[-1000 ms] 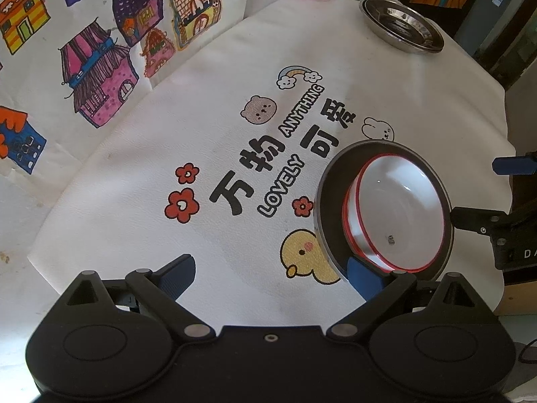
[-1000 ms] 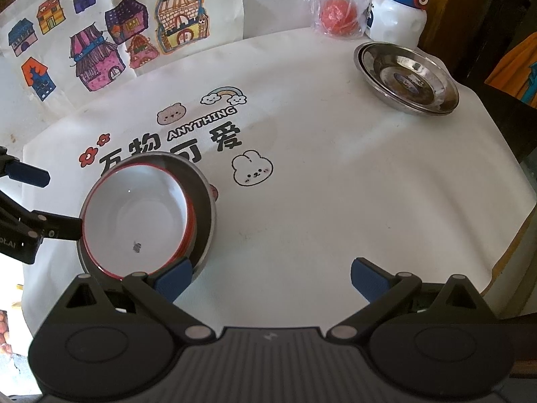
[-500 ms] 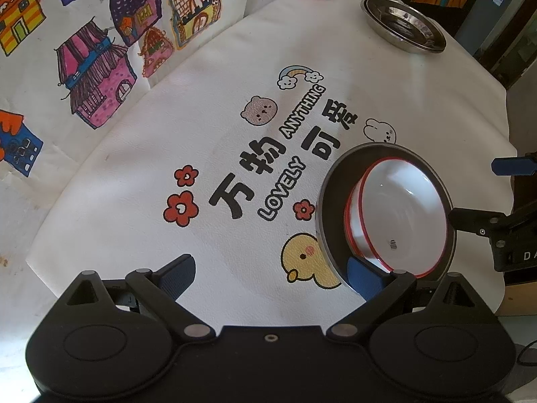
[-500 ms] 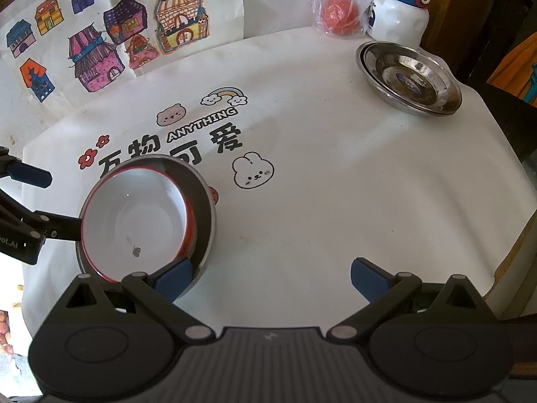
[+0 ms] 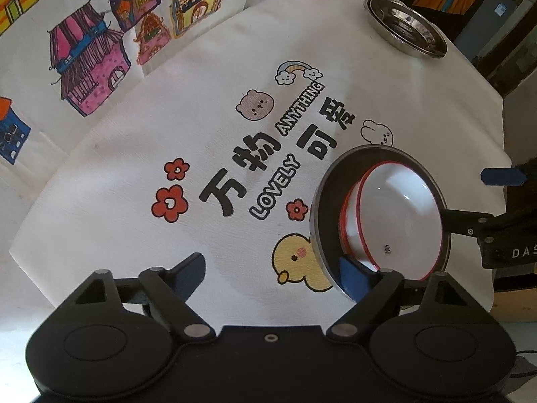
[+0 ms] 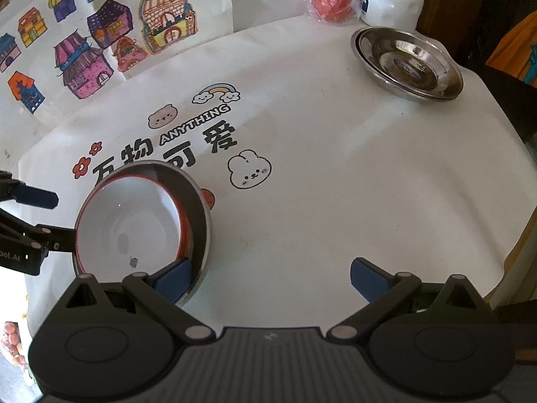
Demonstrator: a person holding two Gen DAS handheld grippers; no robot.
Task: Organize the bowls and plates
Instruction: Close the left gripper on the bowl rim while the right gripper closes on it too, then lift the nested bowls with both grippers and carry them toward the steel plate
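White bowls [image 5: 399, 215] nested inside steel plate [image 5: 322, 221], lower right of frame, on desk [image 5: 201, 127]. Left tongs [image 5: 278, 268] and right tongs [image 6: 272, 278] wide open, empty, flanking stack, probably to lift. Second steel plate [image 6: 407, 63] upper right, likely stacking target.

left claw [image 5: 273, 275] showing black linkage arms with silver pivot screws, blue finger pads [image 5: 191, 272], right claw [image 6: 270, 278] wearing a ribbed grey housing, white lettering
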